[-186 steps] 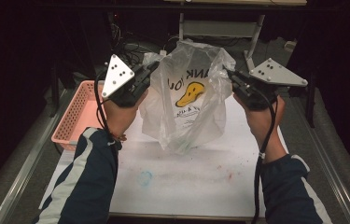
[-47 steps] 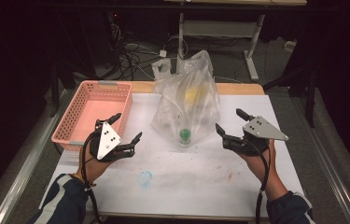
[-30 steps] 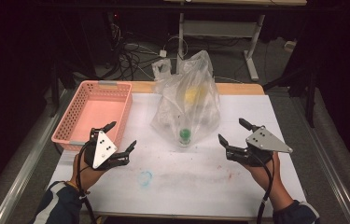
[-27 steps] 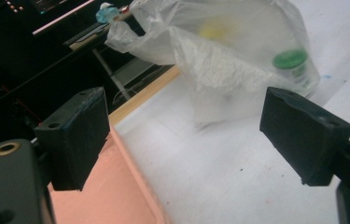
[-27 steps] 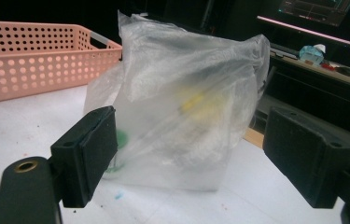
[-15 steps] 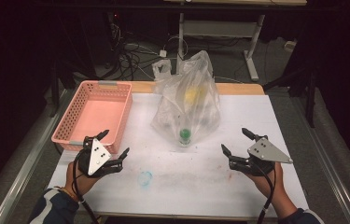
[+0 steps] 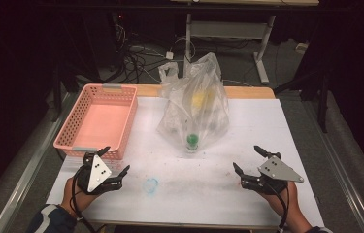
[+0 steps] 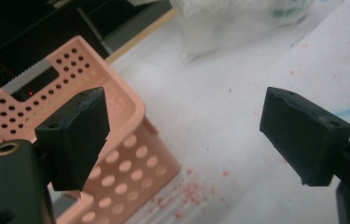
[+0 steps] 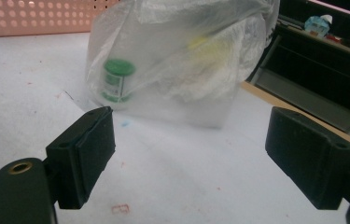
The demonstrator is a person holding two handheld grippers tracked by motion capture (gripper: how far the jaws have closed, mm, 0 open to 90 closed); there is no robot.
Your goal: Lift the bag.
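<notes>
- two hand-held grippers: left gripper (image 7: 114, 161), right gripper (image 7: 249, 160), each with two black jaws
- one clear plastic bag (image 7: 196, 109)
- one green-capped jar (image 9: 118, 79) inside the bag
- one yellow thing (image 7: 199, 99) in the bag, too blurred to name
- one pink basket (image 7: 97, 121)
- one white table (image 7: 267, 126)

Pink perforated basket (image 7: 97, 121), clear bag (image 7: 196, 111), green-capped bottle (image 9: 118, 79), black tongs (image 7: 113, 160).

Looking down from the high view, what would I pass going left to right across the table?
Pink basket, left gripper, blue smudge, plastic bag with a green-capped bottle inside, right gripper.
</notes>
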